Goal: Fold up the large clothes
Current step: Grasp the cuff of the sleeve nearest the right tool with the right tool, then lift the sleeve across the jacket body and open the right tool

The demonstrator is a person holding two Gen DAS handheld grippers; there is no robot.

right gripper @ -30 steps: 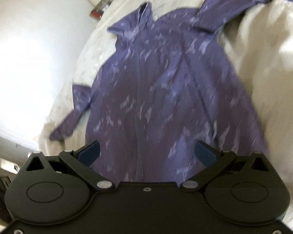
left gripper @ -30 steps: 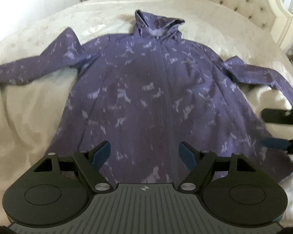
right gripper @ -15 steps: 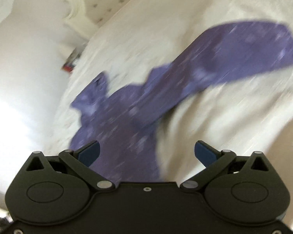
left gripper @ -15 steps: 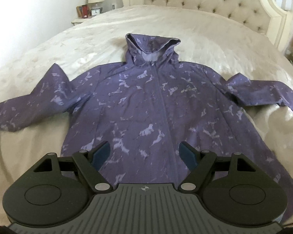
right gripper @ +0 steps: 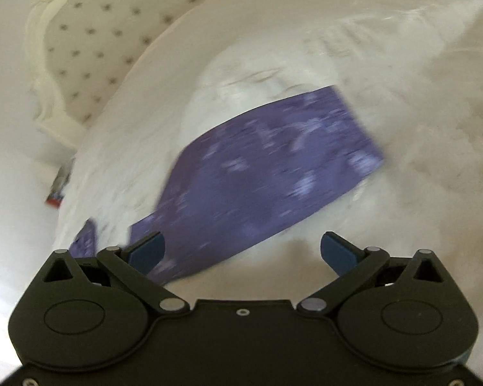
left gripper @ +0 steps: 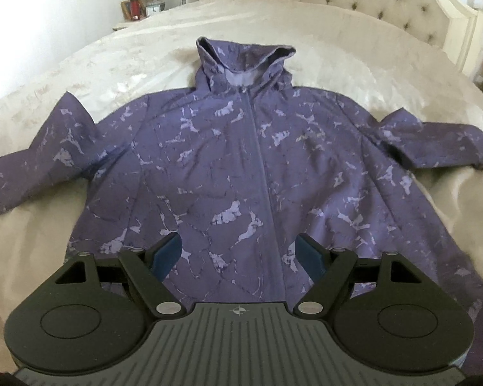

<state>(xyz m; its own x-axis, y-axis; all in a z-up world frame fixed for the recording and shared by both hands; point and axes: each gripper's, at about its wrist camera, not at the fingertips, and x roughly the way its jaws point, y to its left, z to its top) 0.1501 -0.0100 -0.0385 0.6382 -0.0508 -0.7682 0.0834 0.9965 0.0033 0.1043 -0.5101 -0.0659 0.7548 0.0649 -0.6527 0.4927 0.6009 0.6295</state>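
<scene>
- Looking from the left wrist: purple marble-print hooded jacket (left gripper: 241, 167) lies flat, zipped, on the cream bed (left gripper: 354, 41); left gripper (left gripper: 240, 252) hovers over its hem, fingers wide apart, empty.
- Right wrist, blurred: right gripper (right gripper: 241, 251), fingers spread and empty, faces the jacket's sleeve (right gripper: 273, 167). Judged step: reaching; next, grip the cuff and fold inward.

A purple hooded jacket (left gripper: 241, 167) with pale marbled blotches lies front-up and zipped on the bed, hood at the far end, hem nearest, both sleeves spread out to left and right; the right sleeve (right gripper: 273, 167) appears blurred, its cuff lying flat
</scene>
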